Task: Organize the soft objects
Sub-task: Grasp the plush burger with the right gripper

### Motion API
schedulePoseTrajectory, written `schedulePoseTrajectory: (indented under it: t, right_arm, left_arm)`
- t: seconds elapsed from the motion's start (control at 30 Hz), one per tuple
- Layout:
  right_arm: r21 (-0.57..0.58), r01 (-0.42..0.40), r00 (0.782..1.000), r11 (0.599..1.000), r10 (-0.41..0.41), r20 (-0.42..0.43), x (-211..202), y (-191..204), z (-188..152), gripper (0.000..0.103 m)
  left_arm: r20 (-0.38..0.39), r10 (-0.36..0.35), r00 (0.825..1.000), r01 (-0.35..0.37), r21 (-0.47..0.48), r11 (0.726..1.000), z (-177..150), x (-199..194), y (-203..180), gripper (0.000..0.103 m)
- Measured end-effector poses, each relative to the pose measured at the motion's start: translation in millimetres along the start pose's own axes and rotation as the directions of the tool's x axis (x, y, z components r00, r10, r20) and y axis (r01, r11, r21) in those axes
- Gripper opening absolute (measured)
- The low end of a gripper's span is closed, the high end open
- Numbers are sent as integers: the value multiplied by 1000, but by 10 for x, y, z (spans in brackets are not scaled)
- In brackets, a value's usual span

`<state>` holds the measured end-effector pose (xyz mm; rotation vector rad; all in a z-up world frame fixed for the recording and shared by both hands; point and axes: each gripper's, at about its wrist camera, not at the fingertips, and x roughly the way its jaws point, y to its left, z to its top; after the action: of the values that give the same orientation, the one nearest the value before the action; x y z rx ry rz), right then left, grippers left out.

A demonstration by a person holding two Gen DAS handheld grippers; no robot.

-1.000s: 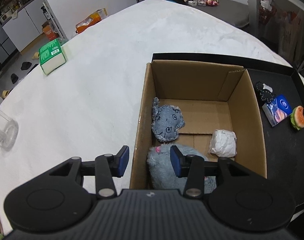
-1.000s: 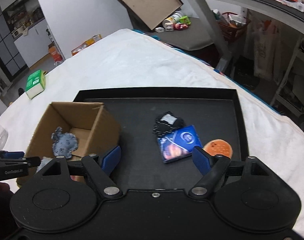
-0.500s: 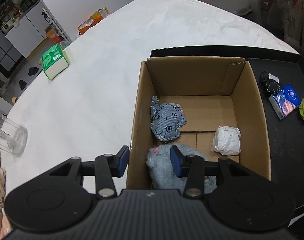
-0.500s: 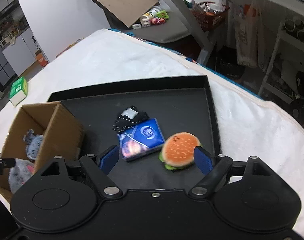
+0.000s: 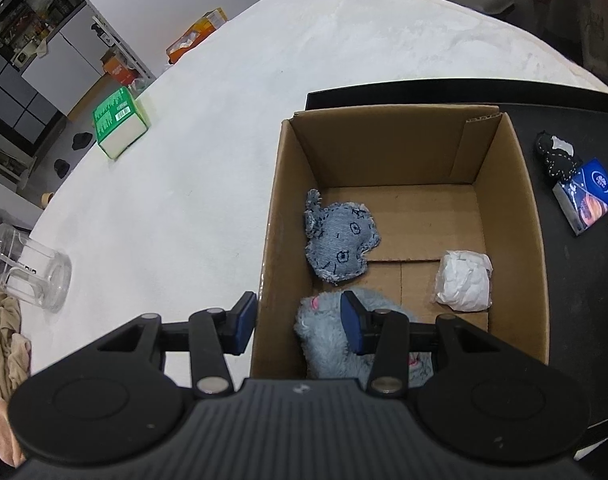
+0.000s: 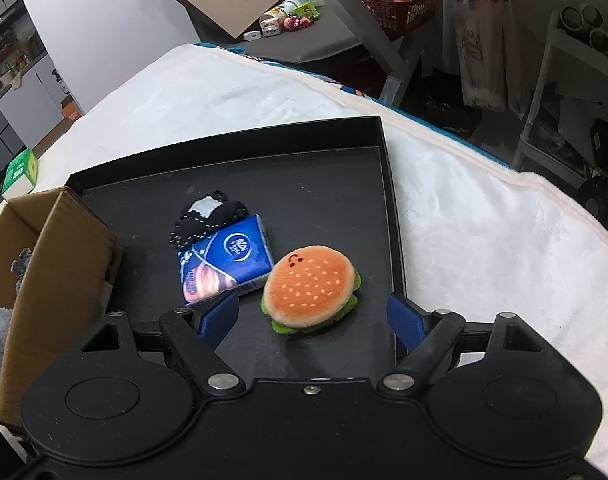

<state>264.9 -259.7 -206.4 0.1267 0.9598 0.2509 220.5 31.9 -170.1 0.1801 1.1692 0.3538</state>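
Left gripper (image 5: 299, 323): fingers spread, straddling the cardboard box's near-left wall, holding nothing.
Right gripper (image 6: 313, 318): fingers wide apart, burger plush (image 6: 311, 288) between them, untouched.
Cardboard box (image 5: 520, 216): holds fuzzy blue plush (image 5: 324, 340), denim plush (image 5: 338, 246), white wad (image 5: 464, 280).
Black tray (image 6: 328, 184): burger plush, tissue pack (image 6: 226, 266), black pouch (image 6: 208, 218) behind.
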Motion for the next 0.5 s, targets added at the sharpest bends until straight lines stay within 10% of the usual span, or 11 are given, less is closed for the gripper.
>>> schedulePoseTrajectory:
  t: [0.2, 0.33, 0.5]
  right_arm:
    - [-7, -4, 1000, 1000, 4, -6, 112, -23, 27, 79]
    - [-7, -8, 999, 1000, 8, -36, 186, -31, 42, 44]
    - [-25, -8, 1000, 1000, 7, -28, 131, -38, 38, 30]
  left_arm:
    - [-13, 24, 1000, -24, 14, 1000, 26, 9, -59, 43]
    - [-20, 31, 999, -30, 11, 999, 39, 12, -69, 43]
    - [-19, 34, 999, -34, 19, 999, 35, 3, -83, 43]
